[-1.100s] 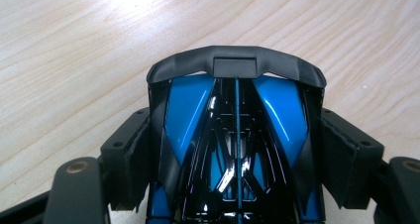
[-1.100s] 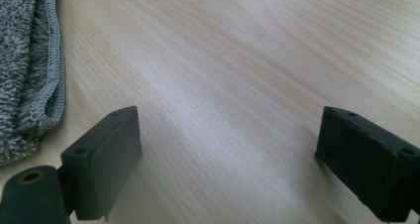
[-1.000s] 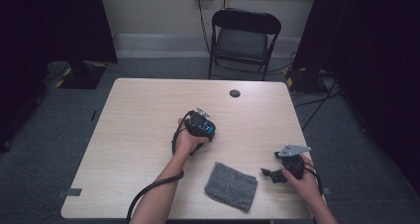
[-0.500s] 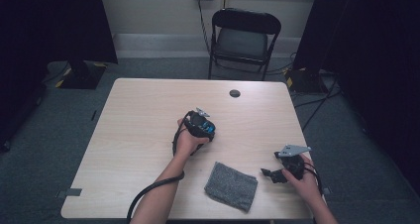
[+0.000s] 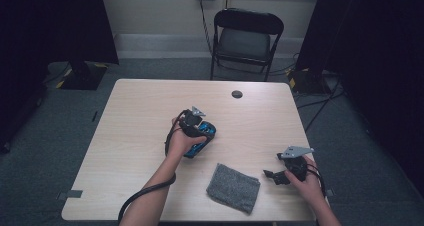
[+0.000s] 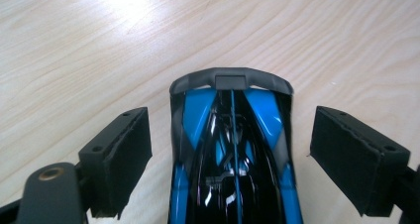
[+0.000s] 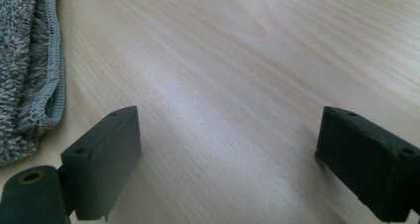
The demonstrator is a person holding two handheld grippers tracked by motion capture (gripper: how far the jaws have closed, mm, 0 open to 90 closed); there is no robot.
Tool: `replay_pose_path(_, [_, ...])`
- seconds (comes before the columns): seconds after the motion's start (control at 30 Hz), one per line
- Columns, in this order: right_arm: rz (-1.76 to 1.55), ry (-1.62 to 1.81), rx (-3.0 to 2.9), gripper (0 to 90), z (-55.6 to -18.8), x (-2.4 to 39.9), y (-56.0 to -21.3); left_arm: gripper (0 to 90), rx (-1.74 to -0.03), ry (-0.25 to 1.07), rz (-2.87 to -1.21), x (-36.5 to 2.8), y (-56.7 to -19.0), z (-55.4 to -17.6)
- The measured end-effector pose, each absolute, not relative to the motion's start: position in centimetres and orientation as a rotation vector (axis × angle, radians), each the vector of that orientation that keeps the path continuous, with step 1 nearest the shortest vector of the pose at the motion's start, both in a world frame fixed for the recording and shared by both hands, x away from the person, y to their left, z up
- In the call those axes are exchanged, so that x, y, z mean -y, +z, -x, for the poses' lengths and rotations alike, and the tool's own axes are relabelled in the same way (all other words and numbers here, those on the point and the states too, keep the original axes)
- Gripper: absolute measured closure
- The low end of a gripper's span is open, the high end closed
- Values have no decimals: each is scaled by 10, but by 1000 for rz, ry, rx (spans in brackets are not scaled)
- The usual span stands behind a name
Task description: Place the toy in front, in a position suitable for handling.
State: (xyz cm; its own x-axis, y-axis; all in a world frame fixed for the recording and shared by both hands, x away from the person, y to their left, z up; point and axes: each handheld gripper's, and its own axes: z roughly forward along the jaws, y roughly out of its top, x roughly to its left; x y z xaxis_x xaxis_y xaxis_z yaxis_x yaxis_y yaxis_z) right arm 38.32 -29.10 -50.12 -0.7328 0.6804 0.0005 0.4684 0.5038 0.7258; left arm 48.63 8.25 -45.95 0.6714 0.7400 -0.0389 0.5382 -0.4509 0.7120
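Note:
A blue and black toy car (image 5: 196,150) lies on the wooden table (image 5: 140,116), near its middle. My left gripper (image 5: 200,131) hovers over the car (image 6: 230,179) with its jaws on either side. The left gripper (image 6: 236,135) is open; its jaws have just been opening, and a gap shows between each pad and the car's flanks. A grey cloth (image 5: 233,187) lies near the front edge. To the right of it my right gripper (image 5: 274,176) rests low over the table, open (image 7: 228,159) with bare wood between its pads and the cloth's hem (image 7: 22,60) at its left.
A small black disc (image 5: 237,94) sits near the table's far edge. A black folding chair (image 5: 247,36) stands behind the table. A cable trails from the left forearm over the front edge.
My left gripper has risen slightly above the car and shifted a little to the left. The right gripper and the cloth have stayed put.

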Motion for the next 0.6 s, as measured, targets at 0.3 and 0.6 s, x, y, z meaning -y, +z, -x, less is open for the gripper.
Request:
replay_pose_path(0.3, [-968,1060,-2464,91,-383,291,-501,157,-932,374,-2150,-116,-457,-452])
replay_pose_path(0.6, [-967,1056,-2463,86,-384,290,-501,156,-948,372,-2166,-141,-485,-423])
